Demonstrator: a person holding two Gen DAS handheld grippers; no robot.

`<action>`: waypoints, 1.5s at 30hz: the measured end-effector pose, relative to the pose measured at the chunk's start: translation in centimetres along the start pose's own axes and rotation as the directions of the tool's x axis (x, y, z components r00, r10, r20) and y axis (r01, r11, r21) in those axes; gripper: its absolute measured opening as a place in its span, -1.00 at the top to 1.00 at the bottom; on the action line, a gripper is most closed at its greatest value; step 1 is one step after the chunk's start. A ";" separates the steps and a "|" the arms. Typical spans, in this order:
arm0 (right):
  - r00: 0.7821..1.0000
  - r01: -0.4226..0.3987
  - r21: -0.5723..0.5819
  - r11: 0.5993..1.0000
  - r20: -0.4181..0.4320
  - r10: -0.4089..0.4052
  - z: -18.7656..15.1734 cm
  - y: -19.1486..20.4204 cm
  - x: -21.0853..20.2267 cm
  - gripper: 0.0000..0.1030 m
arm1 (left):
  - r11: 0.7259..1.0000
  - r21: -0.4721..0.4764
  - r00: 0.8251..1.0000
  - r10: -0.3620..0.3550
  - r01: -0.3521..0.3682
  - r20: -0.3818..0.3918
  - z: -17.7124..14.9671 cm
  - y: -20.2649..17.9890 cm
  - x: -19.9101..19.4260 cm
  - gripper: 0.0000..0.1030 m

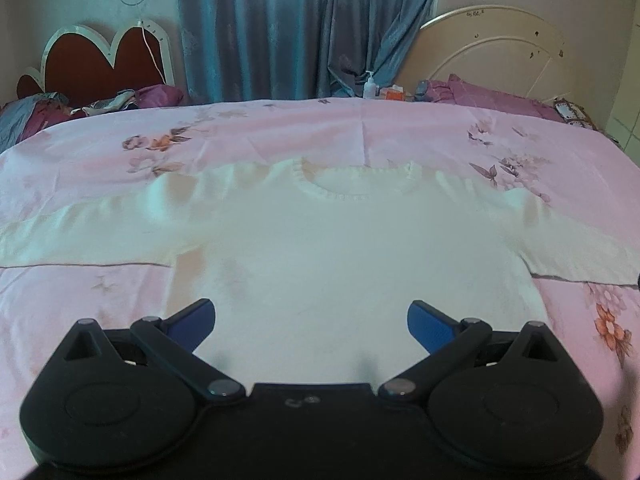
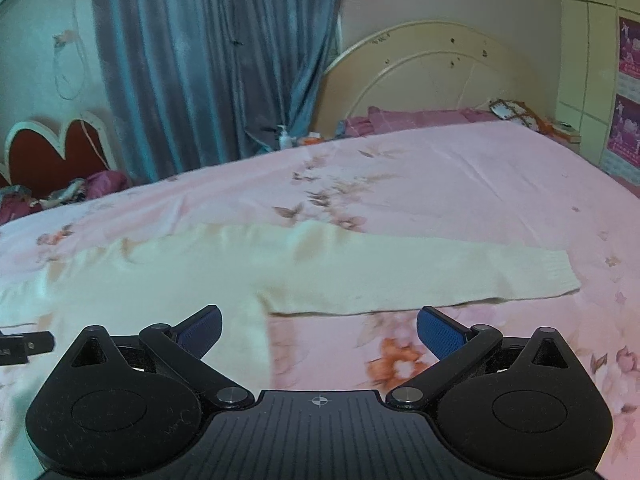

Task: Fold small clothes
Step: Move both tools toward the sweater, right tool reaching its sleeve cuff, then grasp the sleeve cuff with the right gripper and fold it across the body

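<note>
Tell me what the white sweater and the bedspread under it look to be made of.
Sweater: likely soft matte knit; ribbed neckline and ribbed cuff suggest it. Bedspread: thin, smooth woven cloth, perhaps cotton, with printed flowers and sharp crease lines.

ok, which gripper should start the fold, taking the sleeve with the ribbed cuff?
Right. The right gripper, jaws open, sits just below that sleeve, cuff in view. The left gripper is centred over the sweater body, further from it.
</note>
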State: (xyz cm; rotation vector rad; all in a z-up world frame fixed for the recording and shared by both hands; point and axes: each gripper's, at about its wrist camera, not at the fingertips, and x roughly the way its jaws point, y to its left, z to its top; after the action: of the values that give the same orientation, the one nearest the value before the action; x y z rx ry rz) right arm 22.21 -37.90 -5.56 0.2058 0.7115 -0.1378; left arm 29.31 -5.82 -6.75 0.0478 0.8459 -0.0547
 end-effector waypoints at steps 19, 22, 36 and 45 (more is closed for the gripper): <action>0.967 0.252 0.189 0.949 -0.088 -0.239 0.4 -15.3 6.7 -0.51 | 0.997 0.073 0.998 0.033 -0.029 -0.053 1.4 -5.3 5.3 -0.88; 0.956 0.288 0.236 0.928 -0.120 -0.267 0.2 -17.4 7.5 -0.51 | 0.997 0.069 0.997 0.040 -0.036 -0.066 1.5 -5.4 5.9 -0.85; 0.953 0.302 0.361 0.882 -0.087 -0.291 0.5 -21.6 10.3 0.59 | 0.997 0.067 0.993 0.057 -0.050 -0.101 1.8 -4.7 7.2 -0.67; 0.973 0.217 0.336 0.917 0.007 -0.232 2.0 -19.3 9.6 0.95 | 0.999 0.025 0.994 0.045 -0.043 -0.104 2.3 -3.3 7.9 -0.56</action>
State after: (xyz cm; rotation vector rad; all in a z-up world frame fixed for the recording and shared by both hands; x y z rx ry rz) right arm 26.95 -57.68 -13.13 0.4438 0.6610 -0.4845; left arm 36.04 -9.48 -11.19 0.0916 0.9487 -0.0205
